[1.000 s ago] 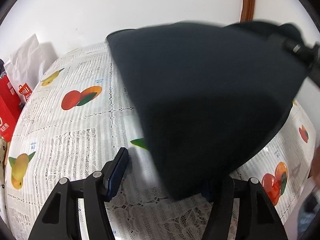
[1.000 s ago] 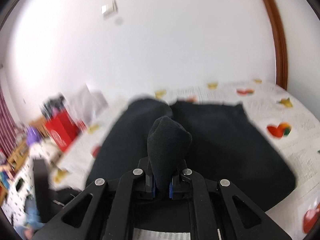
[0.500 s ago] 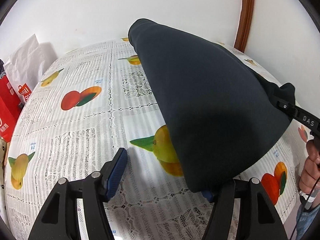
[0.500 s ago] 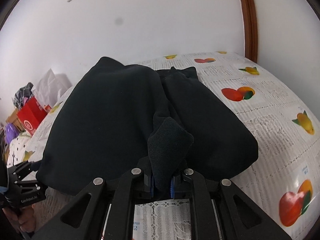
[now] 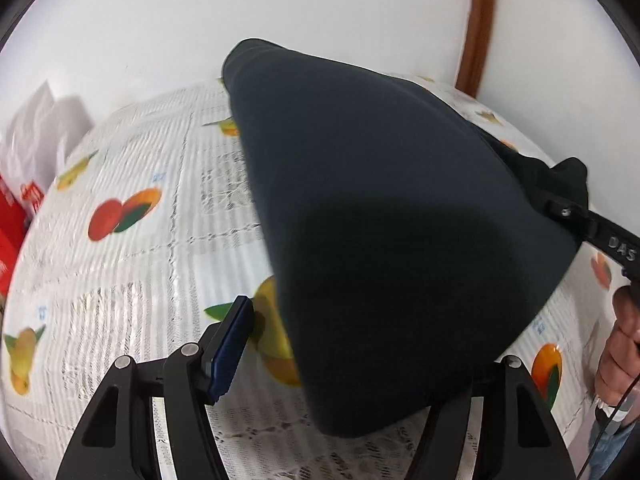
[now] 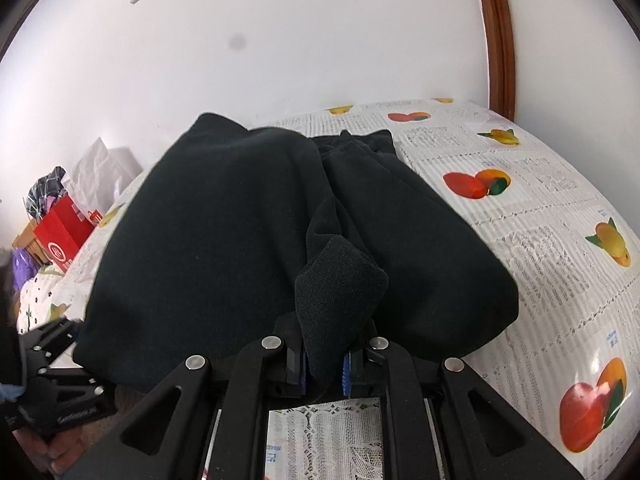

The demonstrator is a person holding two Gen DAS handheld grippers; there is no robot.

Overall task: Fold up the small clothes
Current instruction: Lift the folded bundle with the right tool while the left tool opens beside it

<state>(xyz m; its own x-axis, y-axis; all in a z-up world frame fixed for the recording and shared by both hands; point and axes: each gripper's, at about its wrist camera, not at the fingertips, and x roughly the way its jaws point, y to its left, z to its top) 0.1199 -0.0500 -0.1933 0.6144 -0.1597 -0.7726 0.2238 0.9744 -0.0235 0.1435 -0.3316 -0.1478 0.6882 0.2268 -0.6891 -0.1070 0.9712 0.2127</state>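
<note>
Where the left wrist view is concerned, one dark garment is seen draped over the fruit-print tablecloth; the left gripper stands apart, one blue pad bare. From the right wrist view, the right gripper is clamped on one cuff.

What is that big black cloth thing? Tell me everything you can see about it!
The black garment is a soft, thick, fleecy-looking piece of clothing, plain and dark all over. It lies humped and doubled over on the fruit-print tablecloth, with a seam-like crease running down its middle. A ribbed edge sticks up, pinched in the shut jaws of the right gripper. Its near edge drapes over one finger of the left gripper, whose jaws are apart.
</note>
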